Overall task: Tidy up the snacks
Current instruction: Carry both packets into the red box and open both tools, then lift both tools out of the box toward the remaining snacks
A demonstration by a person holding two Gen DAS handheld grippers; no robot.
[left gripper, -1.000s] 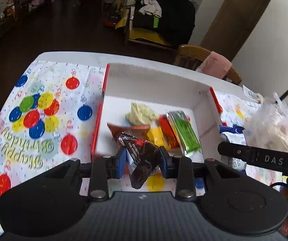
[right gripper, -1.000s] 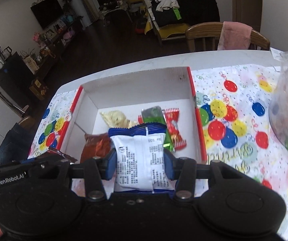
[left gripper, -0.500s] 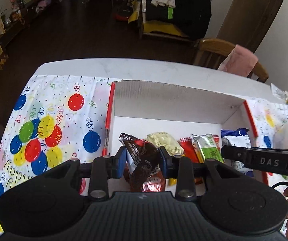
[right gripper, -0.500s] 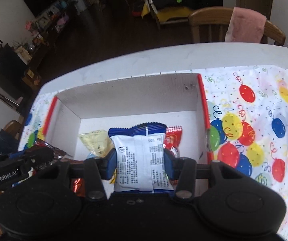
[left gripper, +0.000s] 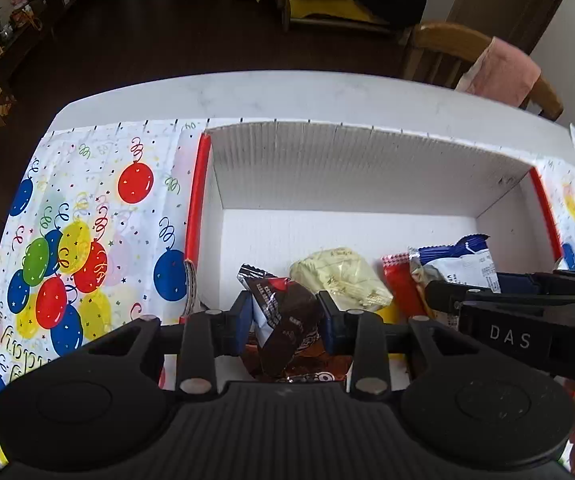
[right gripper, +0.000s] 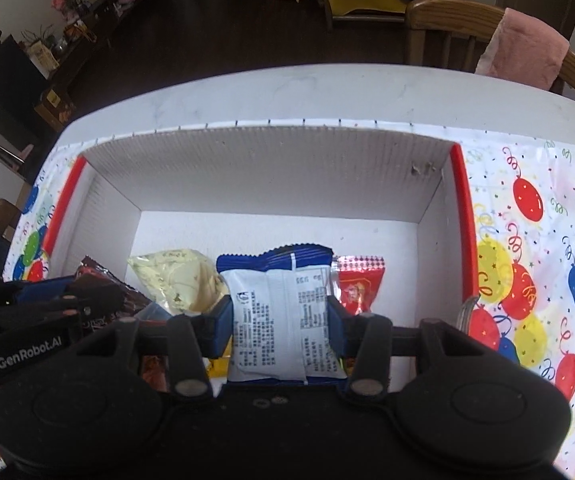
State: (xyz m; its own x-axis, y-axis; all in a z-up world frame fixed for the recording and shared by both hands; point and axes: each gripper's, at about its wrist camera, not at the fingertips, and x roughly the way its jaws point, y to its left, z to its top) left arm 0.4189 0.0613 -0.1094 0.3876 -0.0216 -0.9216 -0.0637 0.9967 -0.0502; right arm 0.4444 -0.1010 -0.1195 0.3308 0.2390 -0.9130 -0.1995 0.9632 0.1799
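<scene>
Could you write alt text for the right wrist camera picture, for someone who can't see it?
A handheld right gripper clamps a blue-and-white snack packet over an open white box with red edges, which already holds a pale yellow packet and a red packet. The box sits on a balloon-print tablecloth.

One box (left gripper: 367,168), five snack packets (right gripper: 283,332)
</scene>
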